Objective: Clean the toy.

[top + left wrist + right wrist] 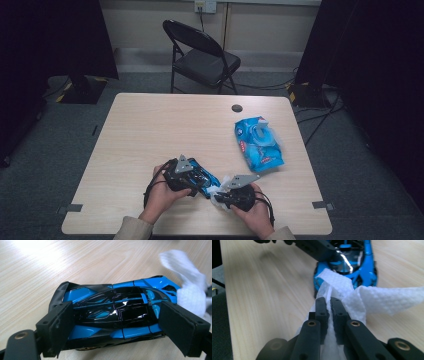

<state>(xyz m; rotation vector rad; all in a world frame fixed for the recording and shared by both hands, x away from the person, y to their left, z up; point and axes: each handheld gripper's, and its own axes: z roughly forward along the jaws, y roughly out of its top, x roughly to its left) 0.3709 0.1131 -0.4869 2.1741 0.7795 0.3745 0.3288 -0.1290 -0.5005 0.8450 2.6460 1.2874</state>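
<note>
You sit at a big wooden surface (150, 130). A blue pack of wipes (259, 143) lies on it to your right, well apart from your hands. A black chair (200, 55) stands past the far edge.

Close to you lies the toy car (202, 176), blue and black. It rests on the surface between your two hands. Its long side runs from your left hand across toward your right hand. So one end of the car points at your right gripper (234, 196), and that end is the one your wipe can reach.

Your left gripper (120, 326) has its jaws spread wide, one on each side of the car (117, 312). It hugs the car at the middle and keeps it from sliding.

Your right gripper (328, 307) is clenched tight on a white wipe (352, 293). The wipe bunches up against the near end of the car (352, 263) and touches it there.

I think the next rub should go along the car's long side, away from your right hand.
</note>
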